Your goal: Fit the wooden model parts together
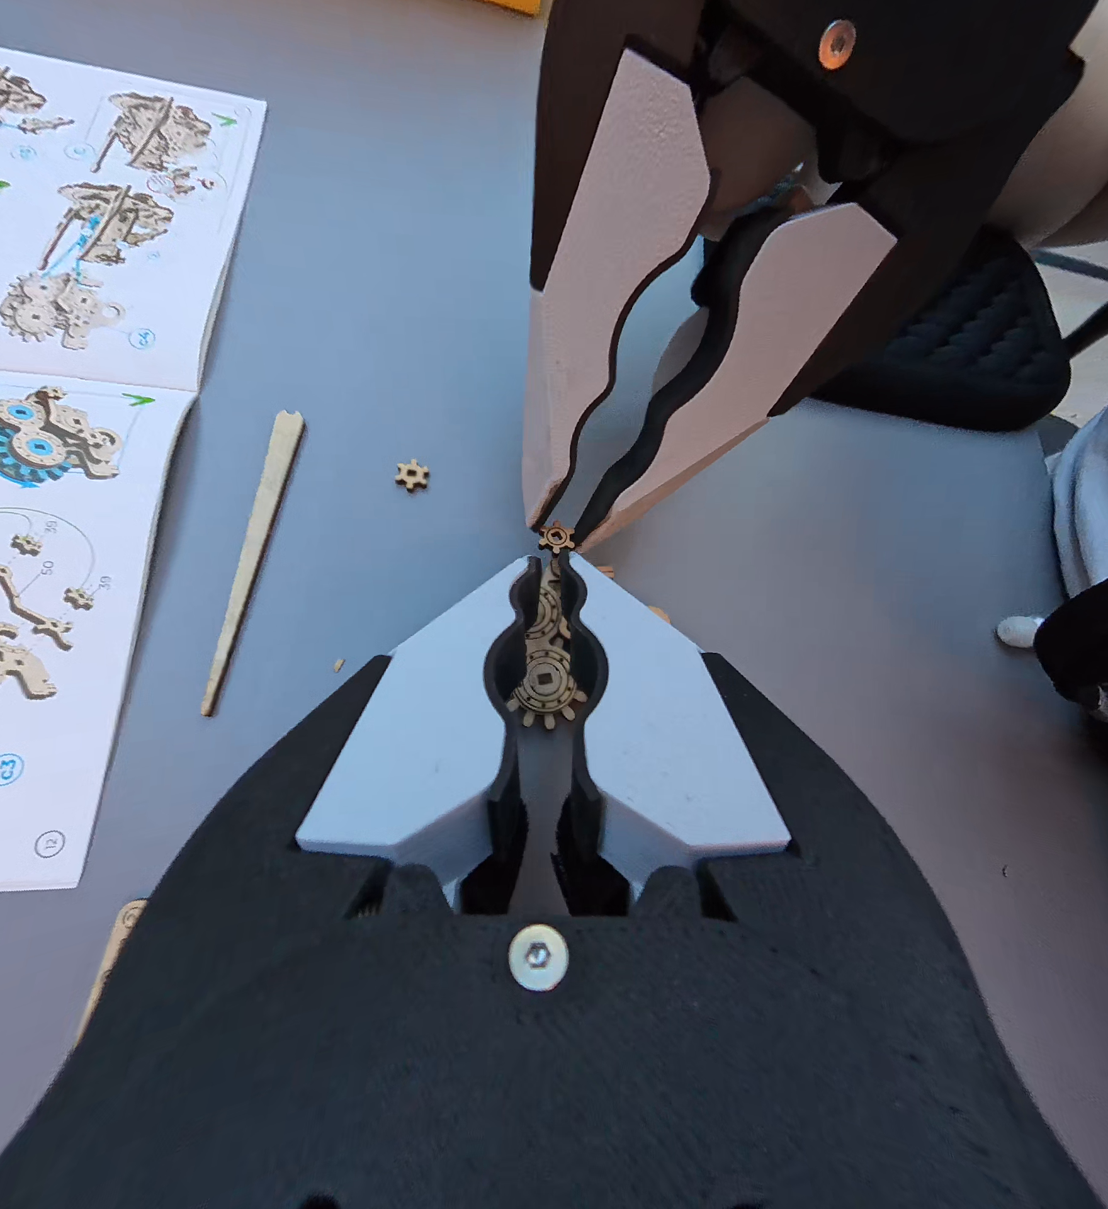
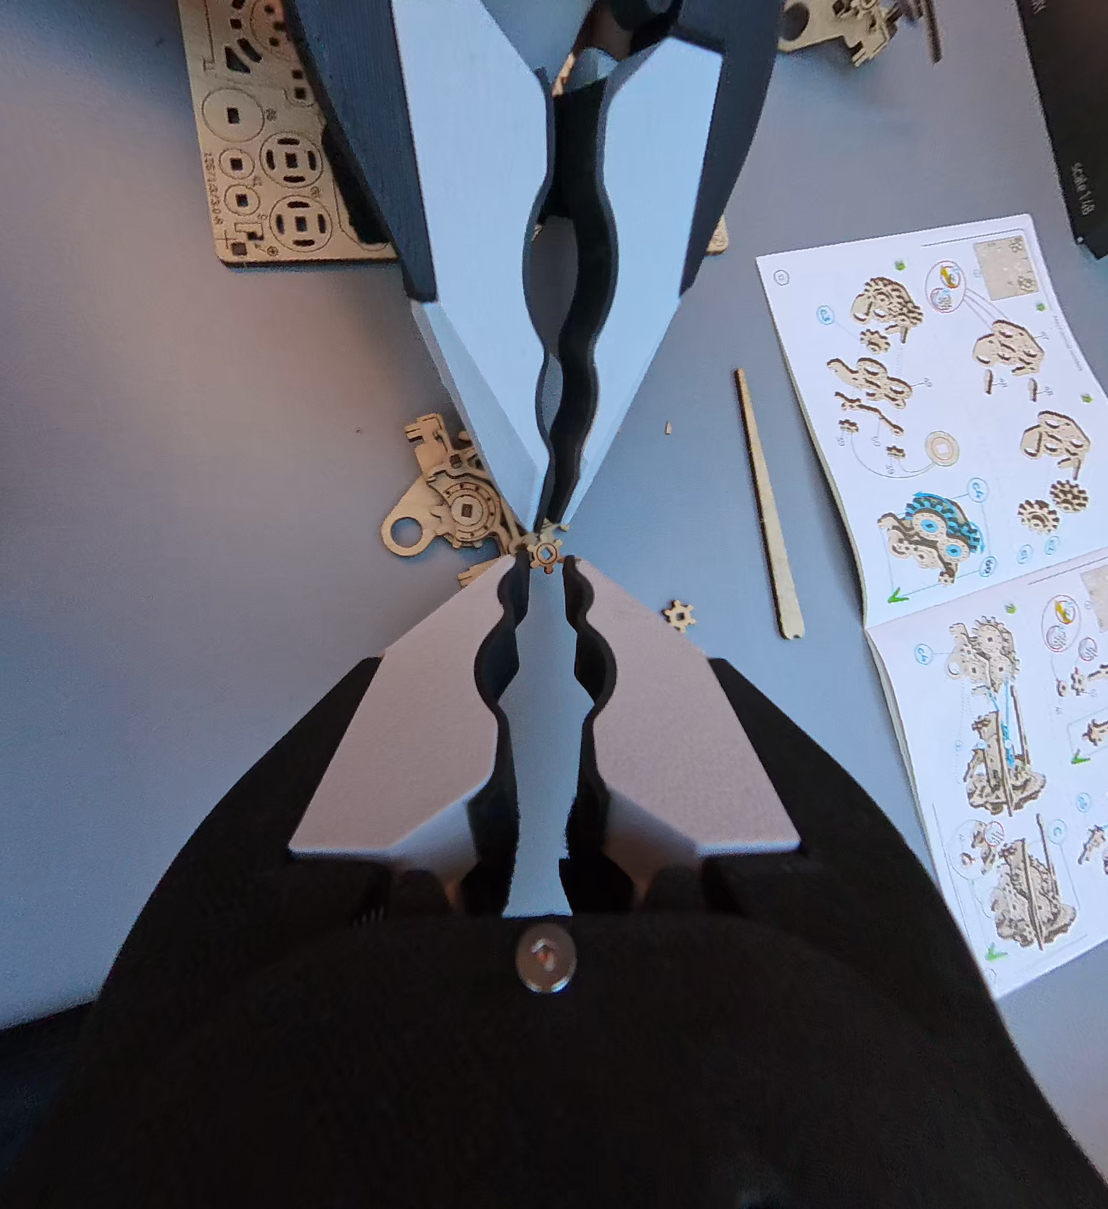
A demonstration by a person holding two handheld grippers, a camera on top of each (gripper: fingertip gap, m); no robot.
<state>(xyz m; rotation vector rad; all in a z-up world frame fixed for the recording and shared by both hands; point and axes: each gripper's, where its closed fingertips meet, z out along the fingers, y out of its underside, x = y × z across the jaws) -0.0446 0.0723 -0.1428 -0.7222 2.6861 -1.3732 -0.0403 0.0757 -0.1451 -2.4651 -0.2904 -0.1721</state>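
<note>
A: Small cog (image 1: 556, 538) sits right between both tips, over the grey table (image 1: 375, 262). Your right gripper (image 1: 554, 523) pinches it, jaws nearly closed on it.

B: And your left gripper (image 1: 548, 561)?

A: Jaws narrowed at the tips; gripping the gear assembly (image 2: 453, 507) or not, can't tell. It lies just beside the cog.

B: Around that?

A: Spare cog (image 1: 413, 475) loose nearby, wooden stick (image 1: 254, 562) beyond, instruction booklet (image 1: 80, 425) open farther out. Parts sheet (image 2: 257, 163) behind your left gripper.
</note>
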